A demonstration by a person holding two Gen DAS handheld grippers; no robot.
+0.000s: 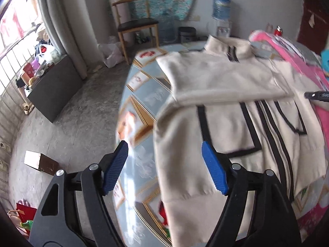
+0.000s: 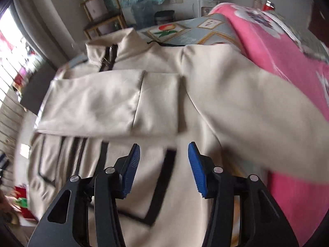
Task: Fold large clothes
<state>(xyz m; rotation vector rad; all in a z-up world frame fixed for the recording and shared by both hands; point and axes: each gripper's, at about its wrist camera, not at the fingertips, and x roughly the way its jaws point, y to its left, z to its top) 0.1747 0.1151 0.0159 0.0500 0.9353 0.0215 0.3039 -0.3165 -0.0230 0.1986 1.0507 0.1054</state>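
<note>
Cream jacket [image 1: 222, 78] spread on patterned bed cover [image 1: 144, 94], one sleeve folded across chest. Left gripper [image 1: 164, 164] and right gripper [image 2: 164, 164]: jaws apart, empty.

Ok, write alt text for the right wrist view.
A cream zip-up jacket with black trim lies spread on a bed, one sleeve folded across its chest. The right claw hangs open above it, holding nothing; a pink blanket lies alongside.

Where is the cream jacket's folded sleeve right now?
In both wrist views the cream zip-up jacket's folded sleeve lies flat across the chest, just below the stand-up collar, above the black-trimmed pockets.
</note>
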